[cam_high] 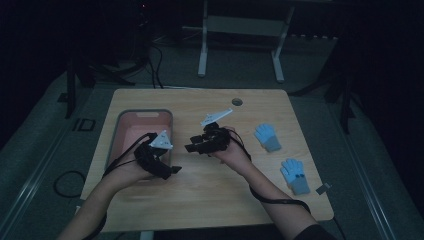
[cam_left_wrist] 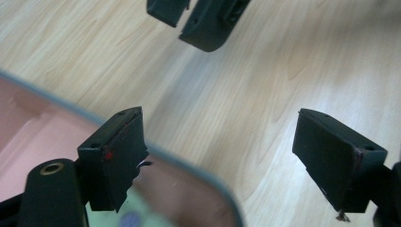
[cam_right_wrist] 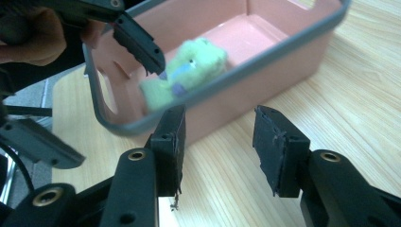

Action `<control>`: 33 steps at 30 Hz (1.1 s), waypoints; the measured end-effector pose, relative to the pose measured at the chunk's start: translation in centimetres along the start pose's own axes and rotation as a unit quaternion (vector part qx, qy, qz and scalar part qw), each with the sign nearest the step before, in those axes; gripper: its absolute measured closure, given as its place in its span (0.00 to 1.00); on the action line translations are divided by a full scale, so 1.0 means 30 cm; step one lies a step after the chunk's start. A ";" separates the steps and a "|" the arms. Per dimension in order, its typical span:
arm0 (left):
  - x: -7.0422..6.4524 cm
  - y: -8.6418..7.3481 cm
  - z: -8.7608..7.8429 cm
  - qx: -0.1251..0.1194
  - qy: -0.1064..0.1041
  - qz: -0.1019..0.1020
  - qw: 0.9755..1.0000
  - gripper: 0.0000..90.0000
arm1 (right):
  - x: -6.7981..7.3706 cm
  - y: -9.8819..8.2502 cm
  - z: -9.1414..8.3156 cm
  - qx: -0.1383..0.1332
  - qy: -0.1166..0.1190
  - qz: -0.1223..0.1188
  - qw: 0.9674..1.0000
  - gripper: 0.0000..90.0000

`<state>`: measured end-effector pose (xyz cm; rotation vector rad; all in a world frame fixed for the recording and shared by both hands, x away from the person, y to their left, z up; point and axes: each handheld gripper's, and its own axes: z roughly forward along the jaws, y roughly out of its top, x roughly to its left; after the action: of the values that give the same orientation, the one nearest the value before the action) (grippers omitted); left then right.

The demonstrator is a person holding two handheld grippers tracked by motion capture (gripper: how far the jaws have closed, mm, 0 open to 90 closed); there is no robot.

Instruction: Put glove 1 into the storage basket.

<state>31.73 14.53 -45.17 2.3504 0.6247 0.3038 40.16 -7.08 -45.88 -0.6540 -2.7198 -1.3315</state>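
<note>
Both tongs [cam_left_wrist: 217,161] [cam_right_wrist: 220,151] gape released by the pink bin [cam_right_wrist: 265,66] holding 1 green glove [cam_right_wrist: 189,71].

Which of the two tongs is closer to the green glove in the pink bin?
The left tongs. They hang at the pink bin's near corner, just by the green glove inside, jaws apart and empty. The right tongs hover over bare table outside the bin, farther off.

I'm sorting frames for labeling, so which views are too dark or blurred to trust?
High view: dim and underexposed; the two blue gloves and pink bin read, fine detail is lost. Left gripper view: bright, the table sharp, the bin's contents at the bottom edge out of focus. Right gripper view: well lit, but the green glove in the bin is soft; the nearer jaws are crisp.
</note>
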 end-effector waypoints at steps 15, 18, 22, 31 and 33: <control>-0.130 0.091 0.105 -0.008 -0.028 0.043 0.999 0.05 | -0.049 -0.112 -0.158 -0.008 -0.022 0.008 1.000 0.59; -0.150 0.103 0.121 -0.010 -0.031 0.053 0.998 0.05 | -0.063 -0.141 -0.184 -0.009 -0.028 0.014 0.999 0.58; -0.171 0.109 0.146 -0.016 -0.034 0.062 0.997 0.05 | -0.077 -0.182 -0.209 -0.006 -0.033 0.018 0.999 0.56; -0.208 0.092 0.209 -0.031 -0.044 0.060 0.997 0.06 | -0.098 -0.263 -0.251 0.002 -0.040 0.032 0.999 0.56; -0.219 0.085 0.230 -0.029 -0.045 0.061 0.997 0.06 | -0.101 -0.279 -0.262 0.002 -0.039 0.035 0.999 0.56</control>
<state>29.57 5.66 -48.92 2.3361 0.4235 0.2653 38.54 -18.69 -47.84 -0.8091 -2.7322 -1.3111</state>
